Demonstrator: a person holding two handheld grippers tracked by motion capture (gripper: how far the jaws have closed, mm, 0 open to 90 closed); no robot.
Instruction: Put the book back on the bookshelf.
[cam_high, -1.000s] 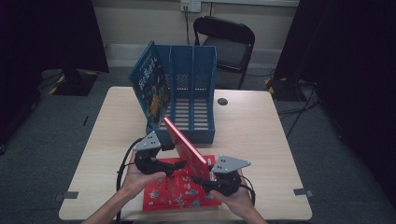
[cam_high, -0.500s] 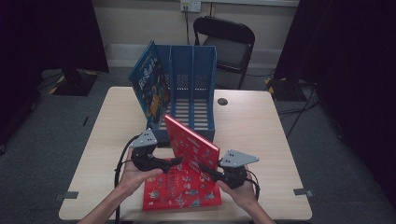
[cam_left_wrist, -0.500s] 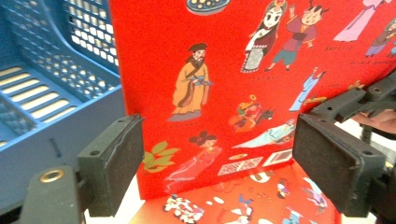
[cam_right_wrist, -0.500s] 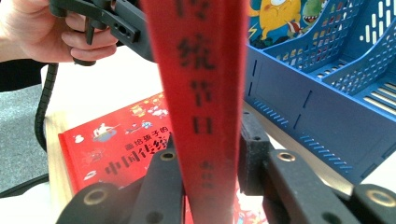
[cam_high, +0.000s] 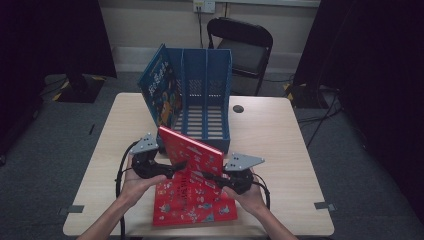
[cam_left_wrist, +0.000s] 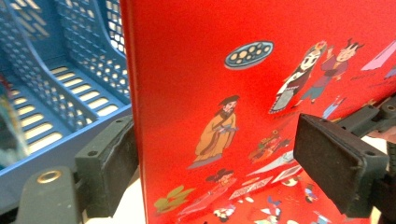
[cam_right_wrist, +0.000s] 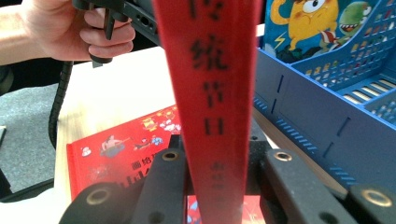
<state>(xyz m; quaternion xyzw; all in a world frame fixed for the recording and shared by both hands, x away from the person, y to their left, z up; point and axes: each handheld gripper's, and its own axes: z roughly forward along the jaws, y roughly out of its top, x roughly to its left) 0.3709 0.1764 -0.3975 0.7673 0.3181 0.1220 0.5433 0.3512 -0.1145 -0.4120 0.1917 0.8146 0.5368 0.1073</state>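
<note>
The right claw (cam_right_wrist: 217, 186) clenches the upright red book (cam_high: 192, 152) by its spine, tilting it toward the blue file rack (cam_high: 205, 100). The left claw (cam_left_wrist: 233, 163) is spread wide around its cover, apparently steadying it above a second red book (cam_high: 192, 207) on the table (cam_high: 280, 135).

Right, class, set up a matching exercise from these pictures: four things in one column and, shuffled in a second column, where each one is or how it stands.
Things:
1. raised red hardcover book
2. flat red hardcover book
3. blue plastic three-slot file rack
4. blue monster picture book

Places or states:
A. lying flat on the pale wooden table
B. leaning in the rack's leftmost slot
C. held on edge by the right gripper
D. standing at the table's far side, two slots empty

Pairs: 1-C, 2-A, 3-D, 4-B
</note>
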